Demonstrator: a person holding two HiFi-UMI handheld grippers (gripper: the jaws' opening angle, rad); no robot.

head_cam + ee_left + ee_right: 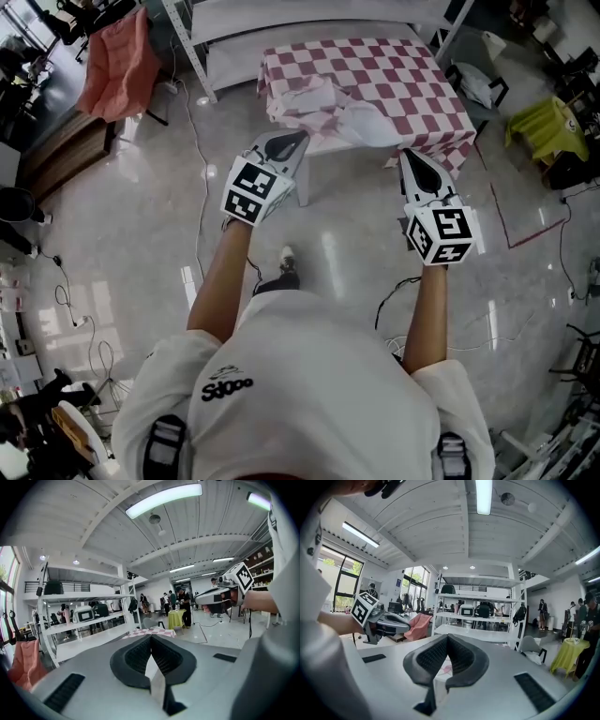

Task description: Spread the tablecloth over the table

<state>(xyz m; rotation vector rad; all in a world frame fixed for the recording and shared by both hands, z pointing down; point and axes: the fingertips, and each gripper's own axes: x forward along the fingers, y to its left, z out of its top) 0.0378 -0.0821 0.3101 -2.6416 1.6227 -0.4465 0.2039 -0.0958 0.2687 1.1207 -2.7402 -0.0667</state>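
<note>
Stands on a glossy floor [141, 244] facing a small white table [304, 183], both bare forearms stretched forward; holds the left gripper [300, 136] out toward the near left corner of the table, clenched tight with nothing between the jaws; holds the right gripper [406, 153] level with it toward the near right side, likewise clenched and empty; keeps both short of the table, neither touching anything, well apart from each other; sees the red-and-white checked tablecloth [394, 84] lying on the table, flat across the far and right parts and hanging over the right edge, bunched and folded back at the near left with its white underside up; catches the same checked cloth small and straight ahead over the closed tips in the left gripper view, with the right gripper off at the right and several people beside a low table under a yellow-green cover [544, 122] in the background; catches the left gripper at the left in the right gripper view, with a white shelving rack [281, 19] ahead and a pink cloth [117, 61] draped over a chair beyond; shows one shoe [286, 258] on the floor between the arms, thin cables trailing across the floor on both sides
</note>
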